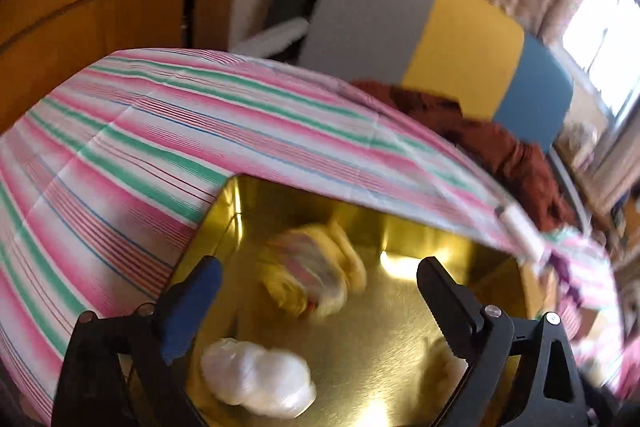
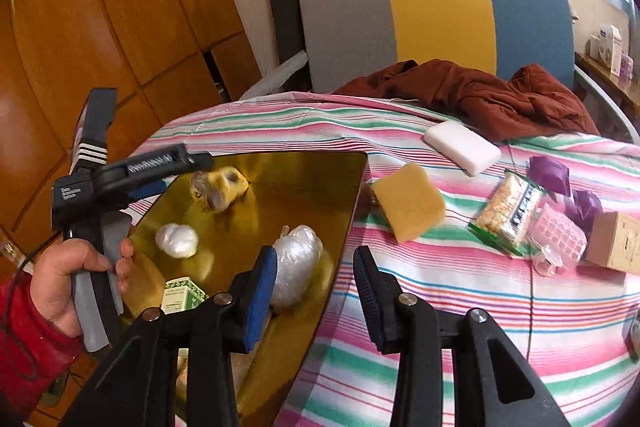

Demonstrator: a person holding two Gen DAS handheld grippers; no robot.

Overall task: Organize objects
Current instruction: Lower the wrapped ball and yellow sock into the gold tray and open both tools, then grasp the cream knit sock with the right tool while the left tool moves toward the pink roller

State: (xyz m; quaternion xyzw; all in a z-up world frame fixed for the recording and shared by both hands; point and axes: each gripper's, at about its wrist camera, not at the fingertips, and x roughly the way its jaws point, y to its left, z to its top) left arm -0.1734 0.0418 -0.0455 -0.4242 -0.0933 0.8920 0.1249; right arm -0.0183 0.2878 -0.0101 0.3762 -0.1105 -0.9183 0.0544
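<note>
Left gripper [image 1: 320, 279] jaws wide apart, nothing clamped, over gold tray [image 2: 304, 179] at table's left edge; yellow wrapped bundle [image 2: 220, 187] near tray's far wall; white bundle [image 2: 177, 241] near its left wall; right gripper [image 2: 316, 283] jaws slightly apart, empty, above tray's right rim; yellow sponge [image 2: 408, 201] just beside that rim.

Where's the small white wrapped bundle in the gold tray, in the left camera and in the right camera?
Left wrist view: the white wrapped bundle lies low and left of centre on the gold tray, just past the left gripper.
Right wrist view: the same bundle lies left of centre, in the tray's middle.
Shared landmark: the blurred yellow wrapped packet lies beyond it in both views.
</note>
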